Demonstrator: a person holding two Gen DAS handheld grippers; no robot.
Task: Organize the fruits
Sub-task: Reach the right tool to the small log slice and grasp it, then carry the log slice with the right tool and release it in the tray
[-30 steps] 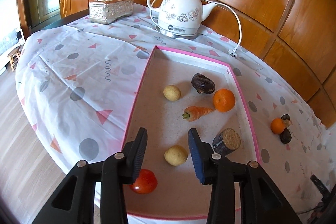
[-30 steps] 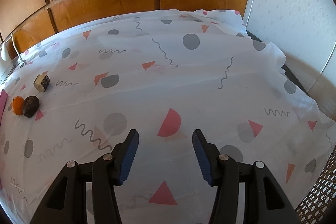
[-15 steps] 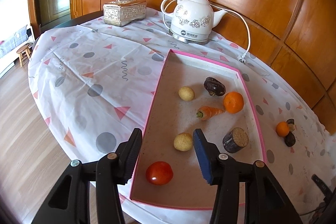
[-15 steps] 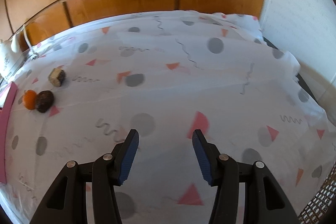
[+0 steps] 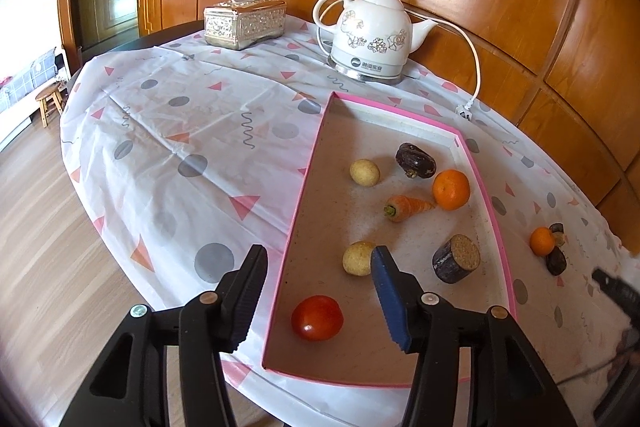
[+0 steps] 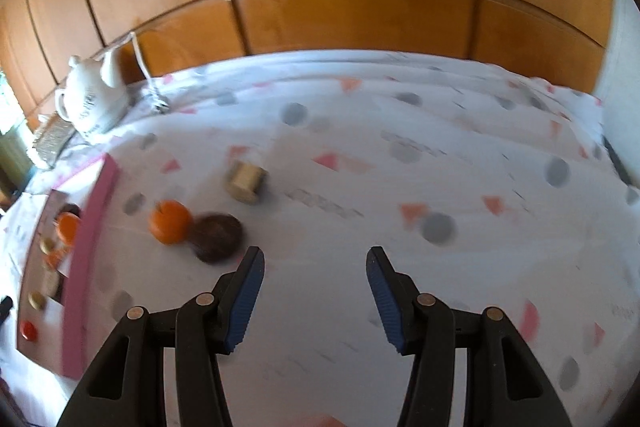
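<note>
A pink-rimmed tray point(image 5: 302, 187) holds a tomato point(image 5: 317, 317), two pale round fruits point(image 5: 358, 258) point(image 5: 364, 172), a carrot point(image 5: 406, 207), an orange point(image 5: 451, 189), a dark fruit point(image 5: 415, 160) and a dark cut cylinder point(image 5: 456, 259). My left gripper point(image 5: 318, 293) is open and empty above the tray's near end. Right of the tray on the cloth lie a small orange point(image 6: 169, 221), a dark round fruit point(image 6: 216, 237) and a cut cylinder piece point(image 6: 245, 182). My right gripper point(image 6: 315, 295) is open and empty, just right of the dark fruit.
A white electric kettle point(image 5: 370, 37) with its cord point(image 5: 472, 55) and a silver tissue box point(image 5: 244, 22) stand at the back of the round table. Wooden wall panels run behind. The table edge and wood floor point(image 5: 40, 247) lie at the left.
My left gripper has pulled back and up from the tray, still open. My right gripper has swung left, bringing the small orange, dark fruit and tray edge closer.
</note>
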